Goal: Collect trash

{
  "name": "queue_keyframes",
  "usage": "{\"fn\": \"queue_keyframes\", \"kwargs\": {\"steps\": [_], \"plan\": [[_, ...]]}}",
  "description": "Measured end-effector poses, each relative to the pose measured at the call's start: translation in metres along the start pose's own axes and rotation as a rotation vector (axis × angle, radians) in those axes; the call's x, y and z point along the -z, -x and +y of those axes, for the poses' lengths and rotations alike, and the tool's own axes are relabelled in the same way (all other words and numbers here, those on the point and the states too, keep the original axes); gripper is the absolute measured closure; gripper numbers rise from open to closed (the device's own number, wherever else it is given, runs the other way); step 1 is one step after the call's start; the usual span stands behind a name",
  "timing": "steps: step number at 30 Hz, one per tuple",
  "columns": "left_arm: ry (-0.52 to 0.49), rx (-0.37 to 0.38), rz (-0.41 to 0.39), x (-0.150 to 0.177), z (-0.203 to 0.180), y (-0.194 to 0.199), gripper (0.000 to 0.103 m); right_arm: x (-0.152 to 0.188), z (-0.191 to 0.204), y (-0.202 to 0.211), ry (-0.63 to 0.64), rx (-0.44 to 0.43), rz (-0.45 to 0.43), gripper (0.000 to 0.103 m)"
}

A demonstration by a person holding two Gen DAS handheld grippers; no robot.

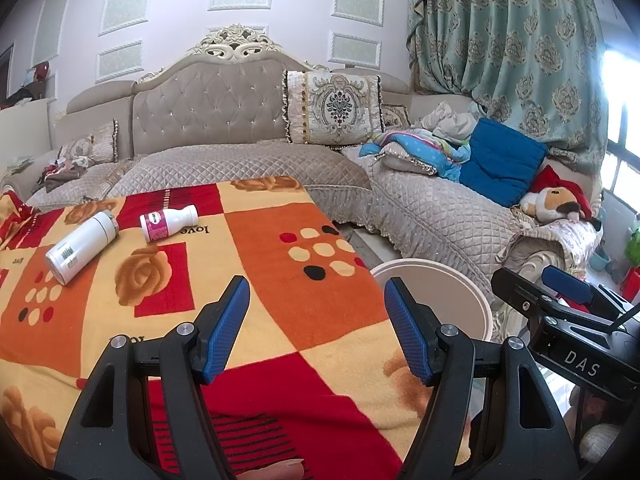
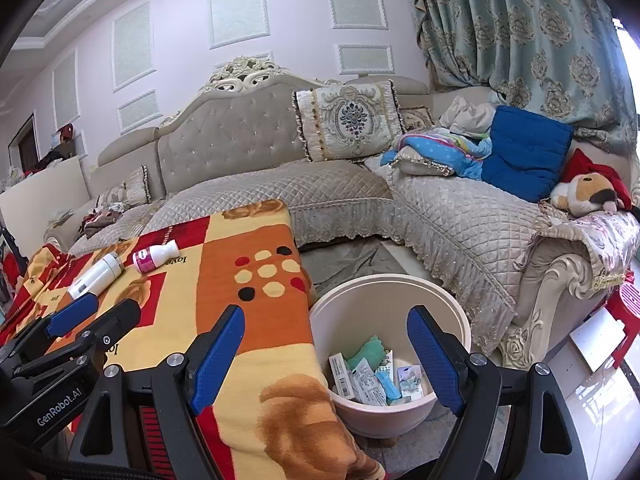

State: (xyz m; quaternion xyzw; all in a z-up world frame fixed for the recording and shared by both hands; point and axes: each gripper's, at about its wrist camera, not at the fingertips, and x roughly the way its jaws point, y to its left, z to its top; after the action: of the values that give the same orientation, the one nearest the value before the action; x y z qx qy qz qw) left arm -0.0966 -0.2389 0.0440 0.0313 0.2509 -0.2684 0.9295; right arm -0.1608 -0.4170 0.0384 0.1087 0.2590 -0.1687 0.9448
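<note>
L gripper (image 1: 316, 292): jaws spread wide, nothing btwn pads, hovering over blanket (image 1: 256, 240). Blue pads clean, not touching anything.

R gripper (image 2: 326, 322): jaws spread wide too, empty. Sits above the gap where blanket edge meets bin (image 2: 452, 308); R pad over bin mouth, L pad over blanket.

Trash on blanket, far L side, both lying flat:
- white bottle (image 1: 80, 248), barcode label facing up, cap end pointing away toward sofa.
- pink bottle (image 1: 168, 222), white w/ pink label, just beside white bottle, a small gap btwn them, not touching.
Both well apart from either gripper.

Bin: pale, round, open top, on floor just R of blanket edge, btwn blanket and sofa (image 2: 460, 216). Inside: wrappers (image 2: 368, 376), small packets, a green crumpled piece, piled at bottom. In L wrist view only the rim shows behind the R pad.

Each gripper shows at the edge of the other's view, side by side.

Bkgd: cushion (image 2: 348, 120) upright on sofa back, blue pillow (image 2: 524, 152), plush toy (image 2: 584, 192) on sofa arm, curtain (image 2: 520, 32) at R.
</note>
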Motion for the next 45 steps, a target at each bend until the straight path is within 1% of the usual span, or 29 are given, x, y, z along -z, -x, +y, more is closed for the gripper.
{"fn": "queue_keyframes", "kwargs": {"steps": [32, 45], "plan": [[-0.003, 0.005, 0.008, 0.0029, -0.0005, -0.0028, 0.034, 0.0046, 0.0008, -0.0038, 0.002, -0.004, 0.022, 0.02], [-0.01, 0.019, 0.022, 0.0076, -0.0032, -0.0047, 0.034, 0.004, 0.0, -0.008, 0.004, -0.004, 0.035, 0.019]]}}
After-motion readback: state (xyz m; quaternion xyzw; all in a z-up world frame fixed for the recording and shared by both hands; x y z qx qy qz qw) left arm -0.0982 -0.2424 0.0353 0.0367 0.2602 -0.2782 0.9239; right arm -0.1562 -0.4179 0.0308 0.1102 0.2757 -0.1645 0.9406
